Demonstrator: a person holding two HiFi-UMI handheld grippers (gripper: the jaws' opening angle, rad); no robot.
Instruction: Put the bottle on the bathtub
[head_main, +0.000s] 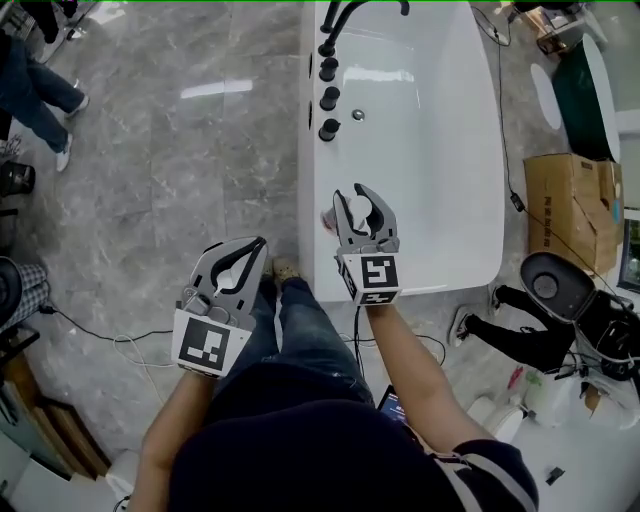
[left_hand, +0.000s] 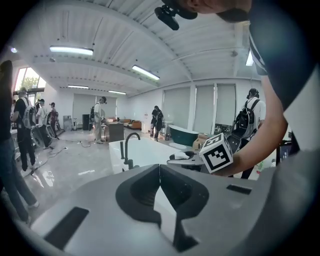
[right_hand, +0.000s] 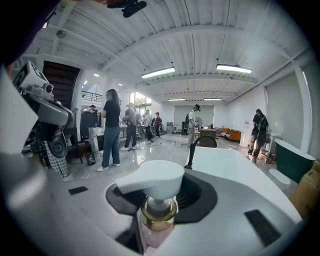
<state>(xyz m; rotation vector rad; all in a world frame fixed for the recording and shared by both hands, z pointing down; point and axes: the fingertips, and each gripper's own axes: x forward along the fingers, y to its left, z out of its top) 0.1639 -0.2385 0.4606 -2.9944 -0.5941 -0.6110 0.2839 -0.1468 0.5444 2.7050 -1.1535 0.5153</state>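
Note:
A pump bottle (right_hand: 152, 181) with a white pump head, gold collar and pink body stands upright between the jaws of my right gripper (head_main: 351, 196), which is shut on it. In the head view the gripper holds the bottle (head_main: 328, 221) over the near left rim of the white bathtub (head_main: 440, 180); whether its base touches the rim is hidden. My left gripper (head_main: 260, 243) hangs lower left, over the grey floor beside the tub, its jaws shut with nothing in them. In the left gripper view the shut left gripper (left_hand: 160, 172) faces the bathtub (left_hand: 145, 150).
A black faucet (head_main: 345, 12) and a row of black knobs (head_main: 328, 98) line the tub's left rim. A cardboard box (head_main: 570, 205) and a black device (head_main: 555, 285) sit right of the tub. Cables (head_main: 110, 335) cross the floor. People stand around the room, one (right_hand: 111, 127) at the left.

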